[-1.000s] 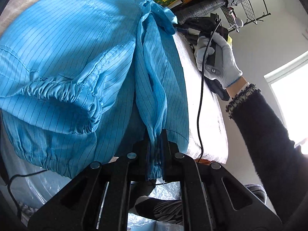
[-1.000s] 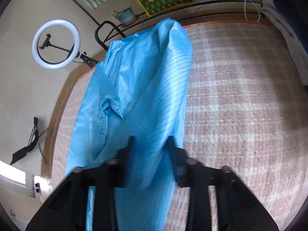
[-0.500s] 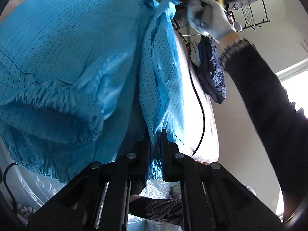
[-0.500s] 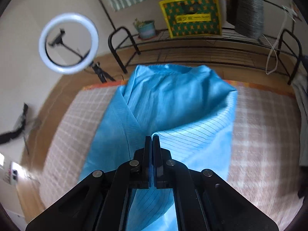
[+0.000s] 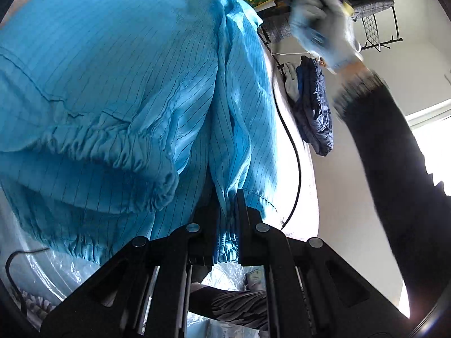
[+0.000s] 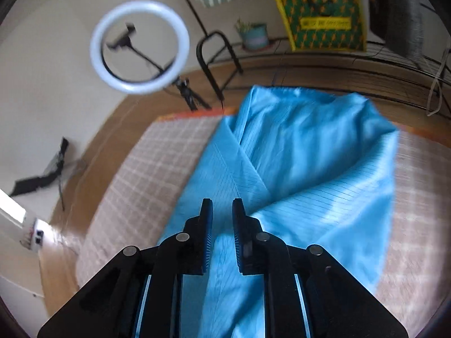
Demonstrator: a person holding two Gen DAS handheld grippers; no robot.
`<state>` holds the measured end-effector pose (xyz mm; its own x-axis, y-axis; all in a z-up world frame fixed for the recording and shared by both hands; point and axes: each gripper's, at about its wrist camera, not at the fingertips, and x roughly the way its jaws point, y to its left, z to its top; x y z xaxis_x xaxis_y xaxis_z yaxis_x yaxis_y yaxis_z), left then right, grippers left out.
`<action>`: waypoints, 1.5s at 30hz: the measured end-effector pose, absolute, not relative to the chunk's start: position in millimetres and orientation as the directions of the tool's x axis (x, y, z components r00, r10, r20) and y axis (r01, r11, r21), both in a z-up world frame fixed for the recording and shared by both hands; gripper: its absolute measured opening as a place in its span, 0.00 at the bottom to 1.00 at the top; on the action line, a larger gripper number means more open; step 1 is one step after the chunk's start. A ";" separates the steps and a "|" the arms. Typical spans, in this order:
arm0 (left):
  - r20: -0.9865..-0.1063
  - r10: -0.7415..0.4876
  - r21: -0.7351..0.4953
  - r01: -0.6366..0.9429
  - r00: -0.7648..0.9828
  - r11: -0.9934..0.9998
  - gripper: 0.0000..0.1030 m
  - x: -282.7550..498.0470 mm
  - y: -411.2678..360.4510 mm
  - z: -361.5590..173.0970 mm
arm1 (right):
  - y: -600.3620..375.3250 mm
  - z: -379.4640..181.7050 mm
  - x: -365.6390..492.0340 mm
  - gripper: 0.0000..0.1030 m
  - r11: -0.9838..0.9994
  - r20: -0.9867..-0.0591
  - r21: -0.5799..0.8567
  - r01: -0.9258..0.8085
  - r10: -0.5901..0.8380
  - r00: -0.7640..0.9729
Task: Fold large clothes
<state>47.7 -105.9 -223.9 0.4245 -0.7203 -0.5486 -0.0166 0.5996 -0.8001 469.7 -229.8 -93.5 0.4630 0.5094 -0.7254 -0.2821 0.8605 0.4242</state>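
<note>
A large bright blue pinstriped garment (image 5: 112, 84) with elastic gathered cuffs fills the left wrist view. My left gripper (image 5: 227, 211) is shut on a bunched fold of it near a hem. In the right wrist view the same garment (image 6: 296, 169) lies partly folded over on a checked cloth surface (image 6: 146, 174). My right gripper (image 6: 222, 211) is open and empty, held above the garment. The gloved hand (image 5: 324, 28) holding the right gripper shows blurred at the top right of the left wrist view.
A ring light on a stand (image 6: 139, 46), a black metal frame (image 6: 217, 56), a potted plant (image 6: 253, 35) and a yellow patterned box (image 6: 321, 24) stand beyond the surface. A dark blue garment (image 5: 313, 107) hangs at the surface edge. A black cable (image 5: 296, 155) trails down.
My right gripper closed on the garment, carried it over, then opened and let it go. It has pulled back and up. My left gripper keeps its hold.
</note>
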 end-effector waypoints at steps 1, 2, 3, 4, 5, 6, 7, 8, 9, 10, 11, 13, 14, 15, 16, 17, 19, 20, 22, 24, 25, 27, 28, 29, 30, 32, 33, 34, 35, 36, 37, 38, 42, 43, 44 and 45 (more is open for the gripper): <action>-0.551 -0.714 -0.795 -0.010 0.433 0.607 0.06 44.8 -106.3 -221.2 | -245.2 -81.3 457.0 0.12 0.849 -0.703 0.452 -0.274 0.528 0.477; -0.554 -0.707 -0.789 -0.004 0.440 0.615 0.06 43.8 -107.8 -218.1 | -257.4 -71.0 441.7 0.12 0.844 -0.686 0.464 -0.269 0.535 0.494; -0.553 -0.703 -0.786 0.000 0.446 0.618 0.06 41.8 -107.4 -215.9 | -269.4 -59.7 423.7 0.12 0.845 -0.674 0.464 -0.267 0.532 0.512; -0.553 -0.698 -0.782 0.005 0.455 0.623 0.06 39.1 -107.2 -213.0 | -276.6 -50.2 404.2 0.12 0.848 -0.669 0.455 -0.271 0.526 0.525; -0.559 -0.688 -0.776 0.000 0.464 0.631 0.06 37.0 -107.0 -212.0 | -283.4 -43.4 385.2 0.12 0.853 -0.671 0.444 -0.276 0.520 0.529; -0.562 -0.680 -0.773 -0.006 0.472 0.635 0.06 35.1 -105.4 -211.2 | -288.2 -37.2 363.6 0.12 0.857 -0.674 0.430 -0.284 0.514 0.530; -0.570 -0.666 -0.765 -0.015 0.480 0.644 0.06 32.7 -104.3 -210.1 | -292.6 -32.6 338.9 0.12 0.859 -0.678 0.417 -0.296 0.511 0.528; -0.582 -0.651 -0.754 -0.023 0.487 0.657 0.06 30.1 -103.4 -208.8 | -293.5 -29.3 315.6 0.12 0.862 -0.684 0.402 -0.309 0.507 0.524; -0.594 -0.637 -0.741 -0.024 0.491 0.671 0.06 28.1 -102.7 -206.6 | -292.6 -26.7 297.5 0.12 0.864 -0.688 0.390 -0.318 0.503 0.524; -0.603 -0.629 -0.730 -0.021 0.491 0.683 0.08 27.0 -102.3 -202.8 | -291.8 -24.1 277.5 0.12 0.864 -0.691 0.378 -0.332 0.502 0.520; -0.608 -0.626 -0.724 -0.017 0.488 0.690 0.14 25.3 -101.5 -201.3 | -293.1 -20.6 256.0 0.12 0.859 -0.689 0.373 -0.350 0.509 0.515; -0.619 -0.618 -0.712 -0.013 0.484 0.702 0.30 21.1 -98.5 -197.5 | -295.6 -15.1 215.0 0.12 0.857 -0.686 0.351 -0.378 0.510 0.519; -0.622 -0.618 -0.708 -0.009 0.481 0.706 0.36 18.0 -97.9 -195.2 | -293.8 -16.2 194.7 0.12 0.866 -0.696 0.320 -0.385 0.490 0.525; -0.621 -0.620 -0.707 0.001 0.480 0.708 0.36 14.2 -96.0 -192.8 | -292.3 -19.0 178.3 0.12 0.874 -0.703 0.289 -0.390 0.470 0.533; -0.622 -0.622 -0.698 0.022 0.476 0.715 0.36 8.4 -93.3 -189.1 | -289.2 -23.9 161.0 0.12 0.882 -0.714 0.253 -0.397 0.447 0.539; -0.625 -0.622 -0.688 0.043 0.472 0.724 0.36 2.1 -88.6 -185.1 | -287.7 -28.9 148.5 0.12 0.886 -0.723 0.230 -0.402 0.432 0.539; -0.613 -0.624 -0.685 0.067 0.485 0.725 0.36 -8.9 -74.5 -174.8 | -282.4 -44.6 126.5 0.12 0.895 -0.744 0.186 -0.405 0.397 0.537; -0.610 -0.616 -0.680 0.070 0.498 0.730 0.36 -10.9 -68.0 -168.7 | -280.4 -54.1 118.3 0.12 0.897 -0.752 0.177 -0.405 0.389 0.533; -0.617 -0.569 -0.640 0.074 0.544 0.765 0.36 -14.1 -46.7 -156.0 | -277.1 -75.7 108.0 0.12 0.898 -0.768 0.190 -0.397 0.388 0.510; -0.638 -0.512 -0.583 0.073 0.575 0.809 0.36 -9.6 -29.1 -148.8 | -270.8 -95.2 107.4 0.12 0.895 -0.785 0.215 -0.391 0.396 0.476; -0.657 -0.465 -0.534 0.069 0.593 0.842 0.36 -1.5 -19.5 -143.7 | -264.9 -104.0 105.6 0.12 0.894 -0.792 0.209 -0.397 0.392 0.467; -0.668 -0.431 -0.484 0.085 0.607 0.871 0.29 13.3 -12.1 -140.8 | -249.4 -118.2 102.0 0.12 0.886 -0.804 0.187 -0.424 0.386 0.452; -0.687 -0.417 -0.453 0.099 0.595 0.886 0.25 26.4 -11.8 -140.5 | -241.5 -124.7 103.6 0.12 0.883 -0.811 0.179 -0.435 0.382 0.442; -0.696 -0.420 -0.439 0.118 0.582 0.891 0.17 35.4 -14.0 -142.2 | -234.5 -130.2 104.2 0.12 0.879 -0.815 0.176 -0.442 0.382 0.436; -0.705 -0.422 -0.423 0.140 0.570 0.895 0.16 44.9 -18.7 -145.2 | -229.8 -134.8 103.3 0.12 0.877 -0.817 0.174 -0.447 0.382 0.432; -0.722 -0.419 -0.386 0.182 0.551 0.905 0.14 55.8 -30.3 -154.0 | -220.9 -142.8 104.0 0.12 0.873 -0.821 0.171 -0.456 0.382 0.424; -0.727 -0.441 -0.396 0.204 0.526 0.895 0.14 58.5 -37.9 -161.4 | -216.3 -147.1 106.5 0.12 0.868 -0.825 0.180 -0.462 0.389 0.410; -0.734 -0.478 -0.420 0.231 0.482 0.878 0.14 60.9 -48.0 -171.7 | -212.9 -150.2 107.6 0.12 0.865 -0.829 0.183 -0.467 0.391 0.400; -0.746 -0.488 -0.422 0.246 0.453 0.873 0.14 61.1 -56.7 -181.5 | -209.8 -153.3 107.7 0.12 0.862 -0.831 0.183 -0.472 0.392 0.394; -0.756 -0.484 -0.413 0.252 0.441 0.875 0.14 60.4 -61.6 -187.9 | -205.6 -156.7 108.8 0.12 0.855 -0.834 0.188 -0.484 0.399 0.380; -0.771 -0.470 -0.394 0.258 0.431 0.882 0.14 57.6 -67.9 -199.4 | -202.0 -160.0 109.8 0.12 0.849 -0.838 0.191 -0.493 0.403 0.367; -0.761 -0.467 -0.388 0.261 0.450 0.884 0.14 53.9 -68.6 -203.1 | -198.1 -164.4 110.7 0.12 0.843 -0.843 0.194 -0.502 0.405 0.354; -0.748 -0.476 -0.378 0.292 0.463 0.878 0.14 45.3 -56.2 -189.3 | -188.3 -179.5 109.5 0.12 0.829 -0.863 0.186 -0.528 0.394 0.315; -0.736 -0.470 -0.370 0.293 0.486 0.882 0.14 39.7 -46.8 -181.4 | -190.3 -179.0 109.2 0.12 0.828 -0.862 0.195 -0.525 0.400 0.312; -0.733 -0.449 -0.351 0.281 0.511 0.893 0.17 34.8 -35.5 -172.8 | -195.0 -174.9 108.6 0.12 0.826 -0.854 0.220 -0.519 0.420 0.306; -0.731 -0.436 -0.348 0.263 0.525 0.900 0.27 32.5 -25.8 -167.3 | -202.8 -167.8 107.3 0.12 0.822 -0.839 0.255 -0.510 0.450 0.306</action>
